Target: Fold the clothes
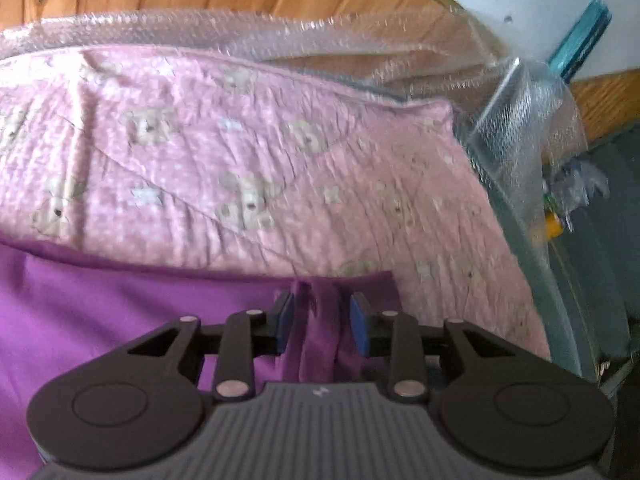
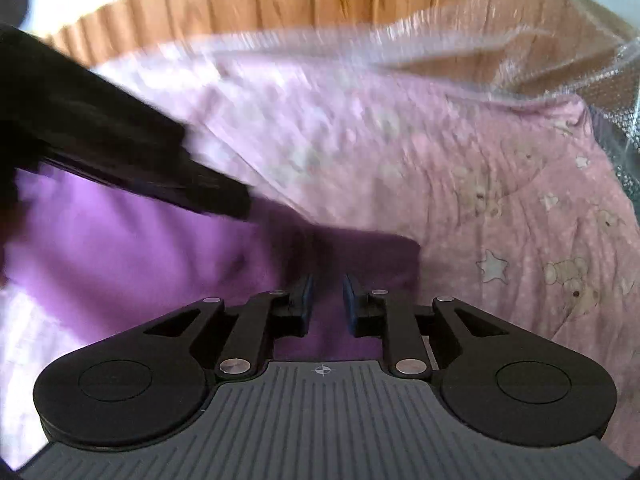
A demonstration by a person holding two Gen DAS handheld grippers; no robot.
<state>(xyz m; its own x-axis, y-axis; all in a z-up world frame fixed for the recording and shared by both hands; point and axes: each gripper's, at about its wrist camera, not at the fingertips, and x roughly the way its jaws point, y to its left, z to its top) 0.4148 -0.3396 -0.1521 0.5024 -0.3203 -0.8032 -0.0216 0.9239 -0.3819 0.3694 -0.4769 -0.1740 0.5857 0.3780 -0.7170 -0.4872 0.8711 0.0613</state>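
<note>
Clearly your left gripper [image 1: 321, 322] stands parted around a raised fold of the purple garment [image 1: 120, 312], which lies on the pink bear-print cover [image 1: 248, 152]. Only your right wrist view shows both tools: the right gripper [image 2: 327, 306], parted over purple cloth, pads not pressing it.

Blurred black tool [image 2: 120, 152] hides purple garment [image 2: 120, 248].

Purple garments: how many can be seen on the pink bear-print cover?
1. The purple garment lies on the near part of the pink bear-print cover, with a fold between the fingers of the left gripper. Others may lie outside the views.
</note>
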